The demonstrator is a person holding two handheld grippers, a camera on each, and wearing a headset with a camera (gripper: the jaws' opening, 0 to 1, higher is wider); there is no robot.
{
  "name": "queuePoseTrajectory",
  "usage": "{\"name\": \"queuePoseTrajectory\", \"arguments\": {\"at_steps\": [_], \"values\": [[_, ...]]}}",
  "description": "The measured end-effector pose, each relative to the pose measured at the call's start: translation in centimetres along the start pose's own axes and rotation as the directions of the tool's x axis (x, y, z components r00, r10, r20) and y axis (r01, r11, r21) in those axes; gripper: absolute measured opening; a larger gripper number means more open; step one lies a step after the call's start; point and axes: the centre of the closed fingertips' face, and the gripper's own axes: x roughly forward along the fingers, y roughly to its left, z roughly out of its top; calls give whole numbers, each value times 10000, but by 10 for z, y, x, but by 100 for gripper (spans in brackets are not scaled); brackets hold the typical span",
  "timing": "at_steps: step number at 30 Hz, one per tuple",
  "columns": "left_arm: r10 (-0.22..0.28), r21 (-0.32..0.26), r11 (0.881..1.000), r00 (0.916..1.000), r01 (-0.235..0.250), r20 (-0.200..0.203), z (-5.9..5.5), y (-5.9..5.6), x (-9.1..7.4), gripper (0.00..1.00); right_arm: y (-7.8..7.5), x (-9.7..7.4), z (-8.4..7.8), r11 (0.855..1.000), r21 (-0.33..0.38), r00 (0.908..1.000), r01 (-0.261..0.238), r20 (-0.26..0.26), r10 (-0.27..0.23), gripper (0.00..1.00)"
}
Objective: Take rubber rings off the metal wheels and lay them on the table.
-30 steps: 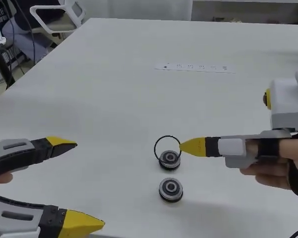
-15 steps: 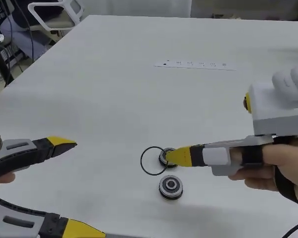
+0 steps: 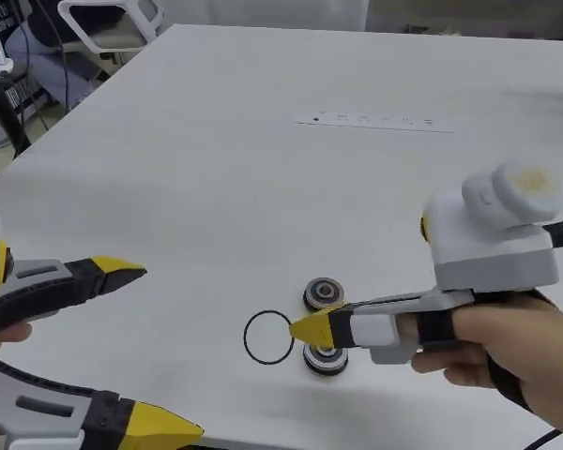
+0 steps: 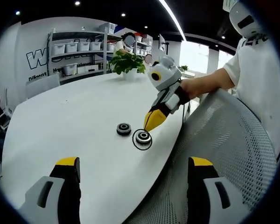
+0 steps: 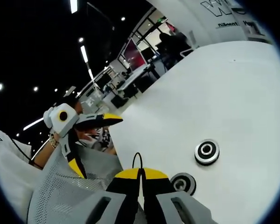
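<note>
Thin black rubber ring (image 3: 245,337) pinched at one rim by fully closed jaws of R gripper (image 3: 298,329), close to table's near edge; contact w/ surface cannot be told. Two round metal wheels: far wheel (image 3: 324,293) just beyond the tip, near wheel (image 3: 326,361) partly hidden under it. L gripper (image 3: 174,352), jaws wide apart, at near-left edge of white table (image 3: 216,169).

Rubber ring (image 3: 267,337) black. Far wheel (image 3: 323,293) and near wheel (image 3: 326,361): silver centres, black outer rims. Right claw (image 3: 296,328) yellow tips, white-grey body. Left claw (image 3: 169,352) yellow tips on black. Surface (image 3: 216,169) plain white. Plant (image 4: 127,61) green.
</note>
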Motion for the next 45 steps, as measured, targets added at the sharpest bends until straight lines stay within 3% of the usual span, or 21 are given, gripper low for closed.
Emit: {"name": "queuePoseTrajectory", "arguments": {"at_steps": [17, 29, 34, 45], "values": [[6, -152, 9999, 10000, -5, 65, 0, 1, 0, 94, -23, 20, -14, 9930, -542, 9938, 1046, -318, -1064, 0], [-69, -228, 9997, 10000, 68, -16, -2, 0, 1, 93, -32, 23, -20, 9802, -1375, 9865, 1427, -611, -1522, 0], [-91, -229, 9997, 10000, 90, -36, -2, -1, 1, 93, -34, 23, -20, 9656, -2050, 9819, 1598, -683, -1769, 0], [-149, -194, 9997, 9998, 146, -126, -3, -2, 1, 93, -36, 22, -22, 9553, -2475, 9778, 1618, -901, -1889, 1]]}}
